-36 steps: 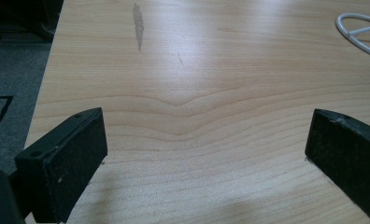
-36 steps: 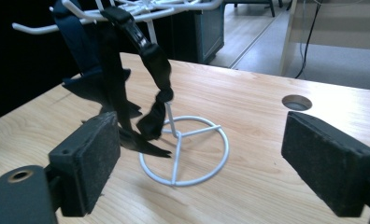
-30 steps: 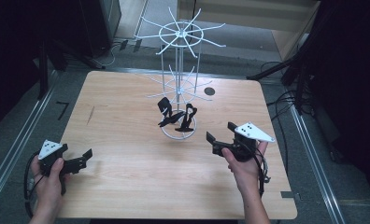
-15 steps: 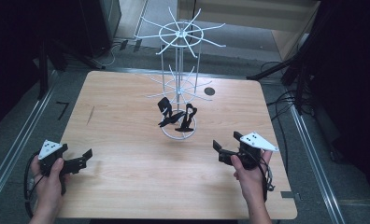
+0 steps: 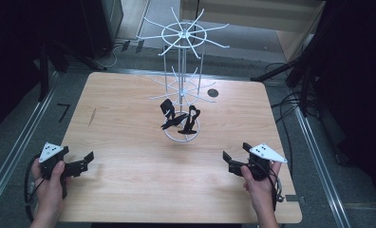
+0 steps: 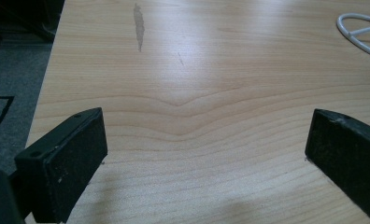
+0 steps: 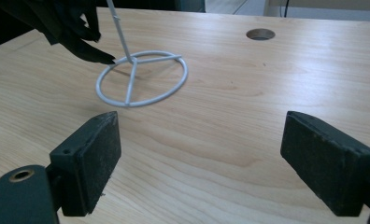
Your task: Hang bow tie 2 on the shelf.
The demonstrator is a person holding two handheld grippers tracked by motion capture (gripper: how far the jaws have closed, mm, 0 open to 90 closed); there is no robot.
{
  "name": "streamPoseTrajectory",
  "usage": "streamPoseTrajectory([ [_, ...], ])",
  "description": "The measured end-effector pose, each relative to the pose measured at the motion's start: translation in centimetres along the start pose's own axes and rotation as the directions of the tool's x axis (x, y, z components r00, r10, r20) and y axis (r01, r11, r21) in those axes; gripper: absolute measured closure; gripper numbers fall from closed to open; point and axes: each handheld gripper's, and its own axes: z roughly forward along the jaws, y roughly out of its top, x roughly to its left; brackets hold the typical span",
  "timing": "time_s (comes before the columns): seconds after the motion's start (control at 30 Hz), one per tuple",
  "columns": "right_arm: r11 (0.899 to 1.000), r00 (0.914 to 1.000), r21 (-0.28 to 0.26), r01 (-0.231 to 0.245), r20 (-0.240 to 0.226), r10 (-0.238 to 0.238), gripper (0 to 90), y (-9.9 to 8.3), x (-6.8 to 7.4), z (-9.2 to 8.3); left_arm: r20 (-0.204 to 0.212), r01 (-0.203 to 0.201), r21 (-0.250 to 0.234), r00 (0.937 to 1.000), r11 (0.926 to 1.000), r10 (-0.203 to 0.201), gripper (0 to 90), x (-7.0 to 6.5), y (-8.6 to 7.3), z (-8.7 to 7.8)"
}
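Note:
A white wire display stand (image 5: 182, 85) rises from a ring base (image 5: 181, 136) at the middle of the wooden table (image 5: 124, 109). Several black clips (image 5: 178, 118) hang from its lower arms, just above the ring. My left gripper (image 5: 84, 164) rests near the front left corner, open and empty, its jaws wide apart (image 6: 206, 135) over bare wood. My right gripper (image 5: 229, 163) sits at the front right, open and empty (image 7: 199, 135), facing the ring base (image 7: 141, 77) and the black clips (image 7: 66, 23), well short of both.
A round cable hole (image 5: 212, 92) lies in the tabletop behind the stand, also visible in the right gripper view (image 7: 260, 33). A dark streak (image 6: 138, 25) marks the wood at left. Floor rails and cables surround the table.
My right gripper has drawn back from the stand toward the table's near edge and slightly right. The left gripper has stayed put.

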Motion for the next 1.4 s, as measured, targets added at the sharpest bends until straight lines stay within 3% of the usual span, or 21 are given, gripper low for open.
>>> streamPoseTrajectory([
  [0.73, 0.998, 0.994, 0.022, -0.057, 0.095, 0.054, 12.9, -3.6, -4.6, -2.9, -0.002, 0.0, -0.002, 1.0, 1.0, 0.0, 0.0, 0.0, 0.0, 0.0],
  [1.4, 0.993, 0.9756, 0.027, -0.115, 0.191, 0.108, 13.0, -6.4, -8.6, -7.4, -0.002, -0.001, 0.0, 1.0, 1.0, 0.001, 0.0, -0.1, 0.0, 0.0],
])
